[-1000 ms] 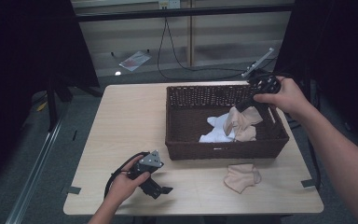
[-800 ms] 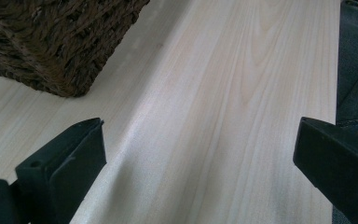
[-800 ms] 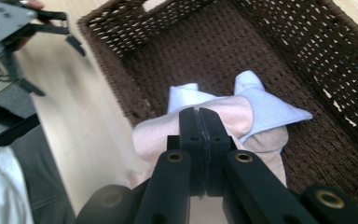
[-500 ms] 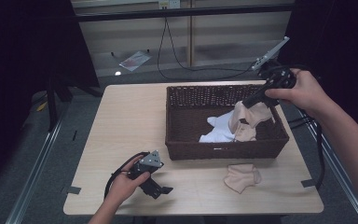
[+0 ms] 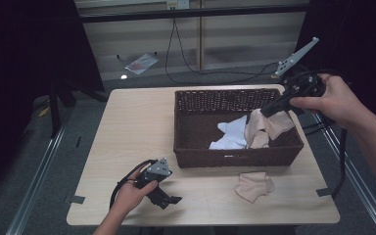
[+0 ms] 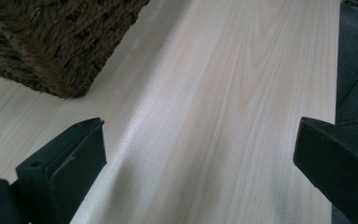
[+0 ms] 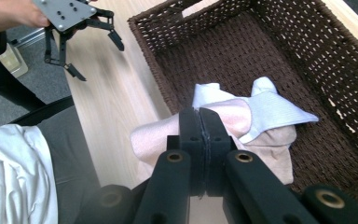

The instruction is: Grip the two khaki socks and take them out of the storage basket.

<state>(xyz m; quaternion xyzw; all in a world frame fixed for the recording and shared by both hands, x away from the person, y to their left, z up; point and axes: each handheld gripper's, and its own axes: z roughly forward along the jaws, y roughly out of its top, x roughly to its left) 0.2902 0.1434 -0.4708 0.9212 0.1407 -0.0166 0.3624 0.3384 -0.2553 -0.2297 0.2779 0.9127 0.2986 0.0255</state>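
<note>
— While the wooden table [image 5: 127, 127] is taken first as the biggest item, what is set on it?
— A dark wicker basket [image 5: 235, 155] is placed on the right half of the table; a white sock [image 5: 230, 134] is seen lying inside it.
— And outside the basket?
— A second pink sock [image 5: 253, 186] is left on the tabletop just in front of the basket's near wall.
— Right gripper [image 5: 257, 115]?
— It is held above the basket's right end, jaws clamped together on a pink sock [image 5: 269, 125], which is seen dangling over the basket interior. In the right gripper view the pads are pressed tight with the pink fabric [image 7: 158, 135] pinched between them.
— Left gripper [image 5: 169, 198]?
— It is rested on the table near the front edge, left of the basket, with jaws spread wide and nothing between them; bare tabletop is seen between the jaws in the left gripper view.
</note>
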